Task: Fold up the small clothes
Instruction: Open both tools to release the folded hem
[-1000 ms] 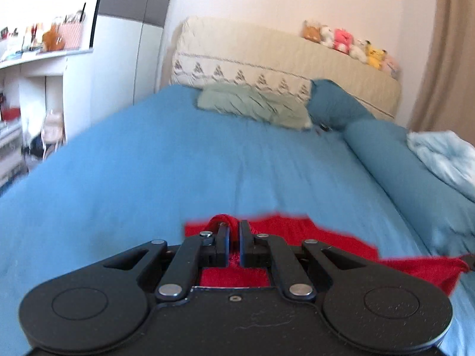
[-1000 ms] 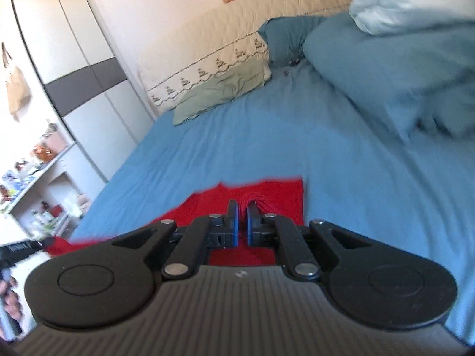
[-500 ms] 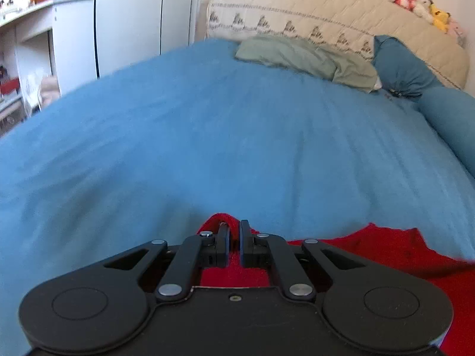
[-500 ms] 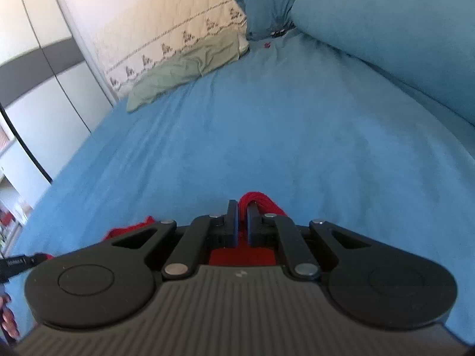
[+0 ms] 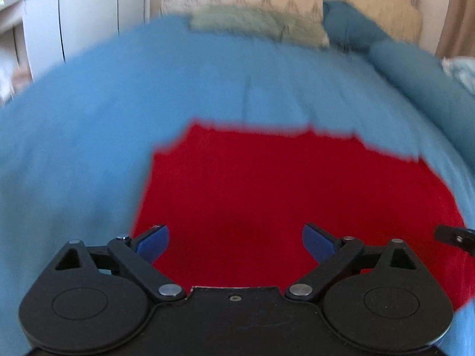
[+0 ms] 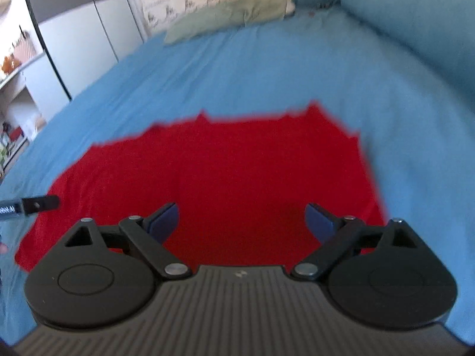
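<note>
— Cloth (image 5: 297, 195) first: where do we have it?

— Red, spread flat on the blue bed (image 5: 148, 95), straight ahead of both our grippers. Its far edge runs ragged across the sheet, and both views are blurred, so we can't say what kind of garment it is or how many layers lie there.

— And our grippers?

— Left gripper (image 5: 235, 241) has its jaws spread wide, nothing between them, poised above the near part of the cloth. Right gripper (image 6: 242, 221) likewise: jaws wide apart, empty, over the cloth's right half. In each view we catch the tip of the other gripper at the side.

— So which step are we in?

— By our reckoning, between folds: the cloth lies released and nothing is pinched. How many folds remain we can't judge from here.

— Next move?

— We think we need to pick two matching points on one edge, bring the jaws down around the fabric there, and close both together. The cloth is limp, so uneven grips would likely skew the fold.

— Anything nearby?

— Only a green pillow (image 6: 225, 20) near the headboard, well apart.
</note>
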Demonstrator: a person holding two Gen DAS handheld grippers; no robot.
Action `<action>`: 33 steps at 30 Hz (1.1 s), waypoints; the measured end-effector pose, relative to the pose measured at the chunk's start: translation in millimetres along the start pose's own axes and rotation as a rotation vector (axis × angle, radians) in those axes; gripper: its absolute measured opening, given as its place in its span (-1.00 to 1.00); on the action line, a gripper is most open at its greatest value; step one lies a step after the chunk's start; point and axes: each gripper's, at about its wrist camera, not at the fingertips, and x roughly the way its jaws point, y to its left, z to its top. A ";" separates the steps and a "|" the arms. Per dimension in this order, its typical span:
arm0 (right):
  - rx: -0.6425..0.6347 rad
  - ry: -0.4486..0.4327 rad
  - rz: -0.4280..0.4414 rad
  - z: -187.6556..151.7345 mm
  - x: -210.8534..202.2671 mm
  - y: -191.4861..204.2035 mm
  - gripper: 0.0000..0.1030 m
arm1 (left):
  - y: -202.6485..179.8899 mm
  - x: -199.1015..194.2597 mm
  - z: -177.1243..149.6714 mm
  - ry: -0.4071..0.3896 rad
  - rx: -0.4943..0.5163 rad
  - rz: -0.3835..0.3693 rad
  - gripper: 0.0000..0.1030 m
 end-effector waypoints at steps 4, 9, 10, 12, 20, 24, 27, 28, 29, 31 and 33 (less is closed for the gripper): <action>-0.051 -0.011 -0.090 -29.0 -4.4 -1.0 1.00 | 8.9 4.2 -17.7 0.041 0.085 -0.003 0.96; 0.002 0.013 -0.161 -31.6 -19.2 -42.3 1.00 | 20.3 5.7 -22.1 0.079 0.123 0.007 0.99; 0.011 0.020 -0.183 -30.2 -22.1 -49.9 1.00 | 19.6 5.0 -21.7 0.083 0.133 0.012 0.99; 0.047 0.043 -0.213 -27.0 -30.2 -65.0 1.00 | 20.4 -3.7 -16.1 0.077 0.123 0.041 0.88; 0.157 -0.006 -0.101 -25.2 -120.6 -79.1 1.00 | 2.8 -74.9 2.1 -0.074 0.057 0.037 1.00; 0.153 0.023 -0.080 -28.4 -120.4 -66.3 1.00 | -17.0 -73.7 3.3 -0.072 0.106 0.006 1.00; 0.210 0.025 -0.066 -39.5 -117.1 -62.4 1.00 | -32.2 -61.6 4.9 -0.058 0.138 0.011 1.00; 0.234 0.024 -0.064 -41.8 -113.5 -61.6 1.00 | -36.7 -58.9 6.0 -0.054 0.139 0.010 1.00; 0.262 0.020 -0.070 -44.7 -111.7 -61.0 1.00 | -40.3 -58.5 6.5 -0.053 0.135 0.005 1.00; 0.316 0.009 -0.098 -50.4 -110.0 -60.1 1.00 | -46.3 -51.2 10.0 -0.050 0.122 -0.005 1.00; 0.373 -0.004 -0.128 -57.1 -108.9 -59.6 1.00 | -55.9 -46.1 15.1 -0.045 0.118 -0.012 1.00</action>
